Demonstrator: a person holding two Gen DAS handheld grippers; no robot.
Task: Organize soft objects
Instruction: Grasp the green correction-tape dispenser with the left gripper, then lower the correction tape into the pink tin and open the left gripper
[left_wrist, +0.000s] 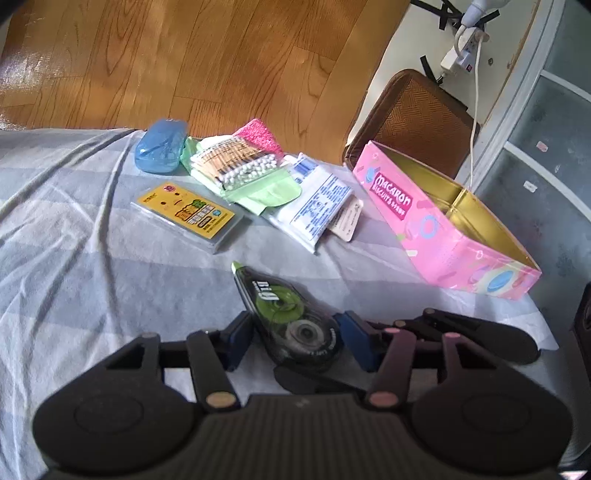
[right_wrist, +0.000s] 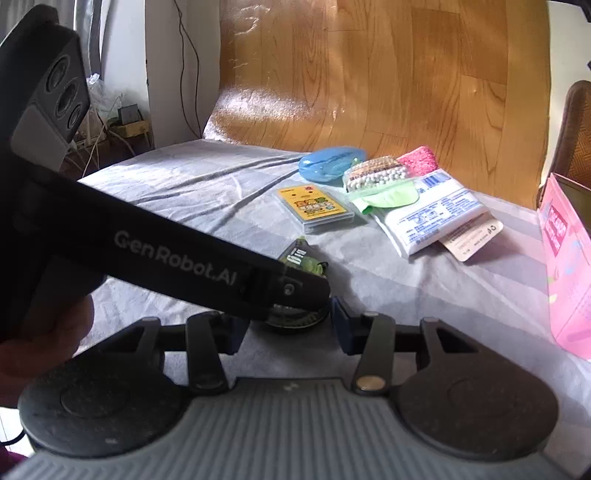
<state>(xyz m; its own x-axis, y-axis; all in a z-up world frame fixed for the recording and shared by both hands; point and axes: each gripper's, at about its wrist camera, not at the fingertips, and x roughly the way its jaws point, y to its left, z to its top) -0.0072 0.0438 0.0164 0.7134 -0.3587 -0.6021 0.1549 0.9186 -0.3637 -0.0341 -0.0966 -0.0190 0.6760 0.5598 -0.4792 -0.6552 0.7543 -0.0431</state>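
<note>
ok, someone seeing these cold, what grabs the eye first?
Probably the bright pink Macaron tin, open and empty on the right of the cloth-covered table. Next, the green correction tape dispenser lying between the open fingers of the left gripper. Behind it sits a cluster: cotton swab bag, tissue pack, yellow card box.

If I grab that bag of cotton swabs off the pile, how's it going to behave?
The bag of cotton swabs looks light and floppy: thin clear plastic, loose sticks inside, so it will probably sag and shift. It rests on the green pouch, which may slide along.
</note>
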